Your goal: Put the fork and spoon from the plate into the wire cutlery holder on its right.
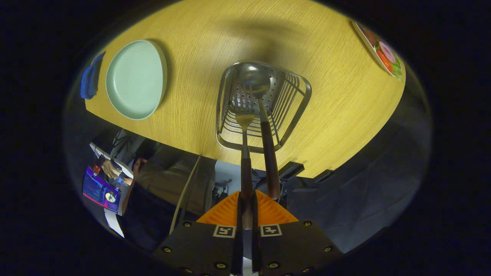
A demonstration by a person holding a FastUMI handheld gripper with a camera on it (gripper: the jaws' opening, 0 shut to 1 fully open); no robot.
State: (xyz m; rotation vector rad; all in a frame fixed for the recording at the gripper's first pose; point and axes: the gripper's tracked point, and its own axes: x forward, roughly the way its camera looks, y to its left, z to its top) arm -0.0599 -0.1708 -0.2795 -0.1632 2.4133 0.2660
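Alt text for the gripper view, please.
The gripper is shut on the fork, held above the wire cutlery holder beside the spoon already in it. The emptied green plate sits on the wooden table.

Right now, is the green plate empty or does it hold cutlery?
Empty: the green plate shows a bare surface; fork and spoon are over the wire holder.

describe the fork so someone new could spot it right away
Start at the yellow wooden table and find the wire cutlery holder standing right of the green plate. The fork reaches into it, its dark handle clamped in the gripper. Unlike the round-bowled spoon beside it, it ends in tines.
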